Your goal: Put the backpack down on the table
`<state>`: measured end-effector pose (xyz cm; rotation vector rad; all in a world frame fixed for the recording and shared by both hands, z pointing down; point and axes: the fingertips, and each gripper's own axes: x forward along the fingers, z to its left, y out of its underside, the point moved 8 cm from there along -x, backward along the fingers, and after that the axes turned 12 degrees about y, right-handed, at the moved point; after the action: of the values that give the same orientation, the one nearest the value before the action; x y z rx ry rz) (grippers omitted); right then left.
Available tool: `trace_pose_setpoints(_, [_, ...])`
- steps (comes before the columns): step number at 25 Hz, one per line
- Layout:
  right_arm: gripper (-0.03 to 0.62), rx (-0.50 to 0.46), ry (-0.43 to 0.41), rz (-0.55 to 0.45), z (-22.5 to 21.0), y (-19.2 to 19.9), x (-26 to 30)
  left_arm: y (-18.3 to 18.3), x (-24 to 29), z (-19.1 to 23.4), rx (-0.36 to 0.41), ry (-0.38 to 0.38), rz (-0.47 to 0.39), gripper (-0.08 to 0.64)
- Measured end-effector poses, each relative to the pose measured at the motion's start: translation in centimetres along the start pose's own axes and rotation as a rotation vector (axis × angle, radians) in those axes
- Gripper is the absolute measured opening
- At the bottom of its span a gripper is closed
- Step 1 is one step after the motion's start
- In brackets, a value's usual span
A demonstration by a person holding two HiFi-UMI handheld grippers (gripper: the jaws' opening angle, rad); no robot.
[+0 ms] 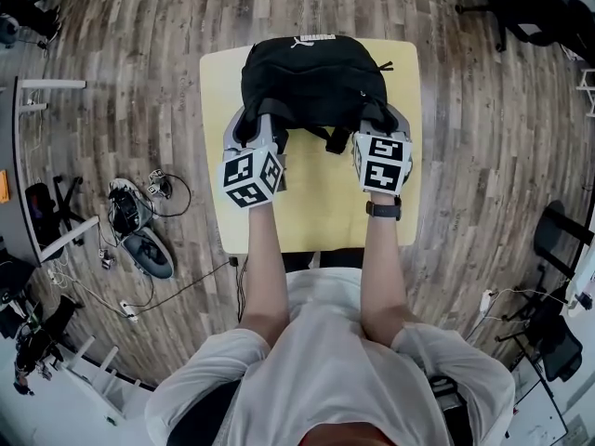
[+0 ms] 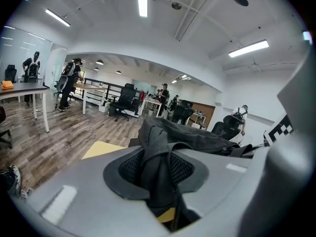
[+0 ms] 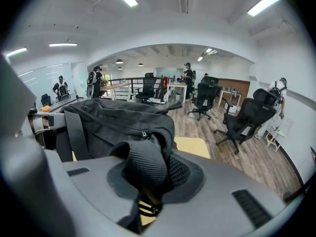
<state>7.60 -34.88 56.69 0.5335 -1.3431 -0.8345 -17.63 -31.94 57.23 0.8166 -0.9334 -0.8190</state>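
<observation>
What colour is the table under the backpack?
Pale yellow. The table shows best in the head view, below the black backpack.

We see a small white mark [image 1: 314,39] on top of the black backpack [image 1: 311,77]. It is too tiny for us to read any words.
</observation>
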Motion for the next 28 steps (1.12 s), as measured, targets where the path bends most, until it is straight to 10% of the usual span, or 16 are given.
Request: trace_pose_setpoints(28, [0.060,-0.028,-0.074,0.073,0.2,4.9,5.3,5.8,3.6,3.0,-0.026,-0.078,0.138,0.095])
